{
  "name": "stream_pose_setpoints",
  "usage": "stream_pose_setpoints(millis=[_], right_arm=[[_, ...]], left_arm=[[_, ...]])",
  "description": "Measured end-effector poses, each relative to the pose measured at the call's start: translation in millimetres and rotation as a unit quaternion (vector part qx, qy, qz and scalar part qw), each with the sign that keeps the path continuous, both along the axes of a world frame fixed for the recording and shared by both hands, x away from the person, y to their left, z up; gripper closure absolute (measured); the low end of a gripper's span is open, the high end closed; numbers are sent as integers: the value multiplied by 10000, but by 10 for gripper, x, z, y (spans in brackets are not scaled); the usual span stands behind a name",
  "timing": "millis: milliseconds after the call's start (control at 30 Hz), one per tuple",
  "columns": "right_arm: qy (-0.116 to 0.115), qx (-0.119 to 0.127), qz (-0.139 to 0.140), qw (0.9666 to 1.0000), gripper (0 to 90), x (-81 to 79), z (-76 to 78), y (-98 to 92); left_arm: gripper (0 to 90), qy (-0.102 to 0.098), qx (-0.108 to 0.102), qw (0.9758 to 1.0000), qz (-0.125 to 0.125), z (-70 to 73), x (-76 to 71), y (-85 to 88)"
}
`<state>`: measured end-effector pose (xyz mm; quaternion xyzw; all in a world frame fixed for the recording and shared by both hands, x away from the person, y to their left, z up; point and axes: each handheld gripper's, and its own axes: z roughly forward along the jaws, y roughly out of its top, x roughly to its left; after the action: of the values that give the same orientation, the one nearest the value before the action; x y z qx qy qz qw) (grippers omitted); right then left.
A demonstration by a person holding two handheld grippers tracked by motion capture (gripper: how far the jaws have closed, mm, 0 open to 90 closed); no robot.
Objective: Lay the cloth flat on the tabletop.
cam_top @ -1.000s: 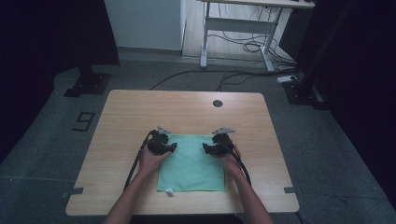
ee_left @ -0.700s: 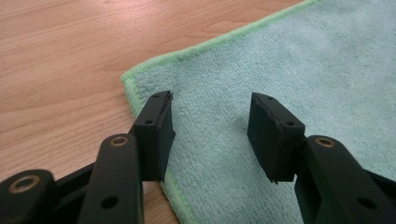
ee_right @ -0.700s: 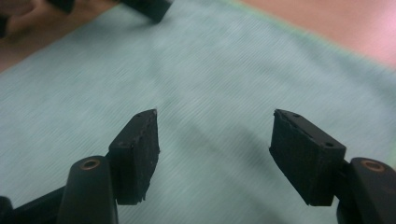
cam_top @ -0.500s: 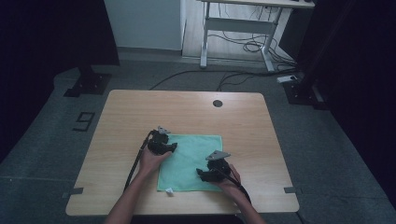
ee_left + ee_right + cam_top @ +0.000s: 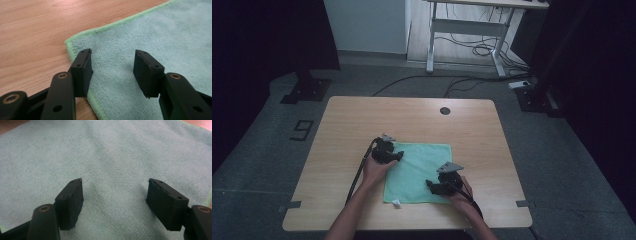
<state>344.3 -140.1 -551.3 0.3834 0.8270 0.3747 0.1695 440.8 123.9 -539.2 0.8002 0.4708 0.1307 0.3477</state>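
So, a mint-green cloth (image 5: pixel 418 172) is spread flat on the near half of the wooden desk (image 5: pixel 342 120), roughly in the middle between the two sides, with a small white tag (image 5: pixel 396 203) seen at its near left corner. Its brighter green hem is picked up clearly in the left gripper view, where a rounded corner of the cloth (image 5: pixel 150 50) lies against bare wood.

The left tongs (image 5: pixel 398 156) are held over the far left corner of the cloth, jaws apart, with nothing pinched between them; in their own view the left pad (image 5: pixel 83 72) is set right along the hem and the other one over the fabric. The right tongs (image 5: pixel 431 186) are placed over the near right part of the cloth, jaws spread wide and just lately opened a bit more, with only flat terry seen between them (image 5: pixel 115 202) and nothing clamped.

Further out, a round dark grommet hole (image 5: pixel 445 110) is set near the far edge of the desk, and a white-legged table (image 5: pixel 467 35) with cables under it is seen on the grey floor beyond.
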Motion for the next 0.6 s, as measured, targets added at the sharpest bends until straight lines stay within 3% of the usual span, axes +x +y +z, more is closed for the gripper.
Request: stream_pose_setpoints(millis=[133, 200, 300, 600], right_arm=[[-111, 292, 46, 9995, 298, -57, 75, 17], [-165, 440, 154, 9988, 299, -106, 125, 63], [-249, 520, 331, 9978, 298, -173, 180, 175], [-260, 726, 720, 9944, 296, -291, 237, 491]], left_arm=[[492, -100, -164, 9998, 48, 54, -36, 42], [492, -186, -138, 9997, 31, 97, -55, 58], [490, -301, -115, 9995, 62, 162, -73, 111], [488, -359, -162, 9990, 206, 230, -79, 274]])
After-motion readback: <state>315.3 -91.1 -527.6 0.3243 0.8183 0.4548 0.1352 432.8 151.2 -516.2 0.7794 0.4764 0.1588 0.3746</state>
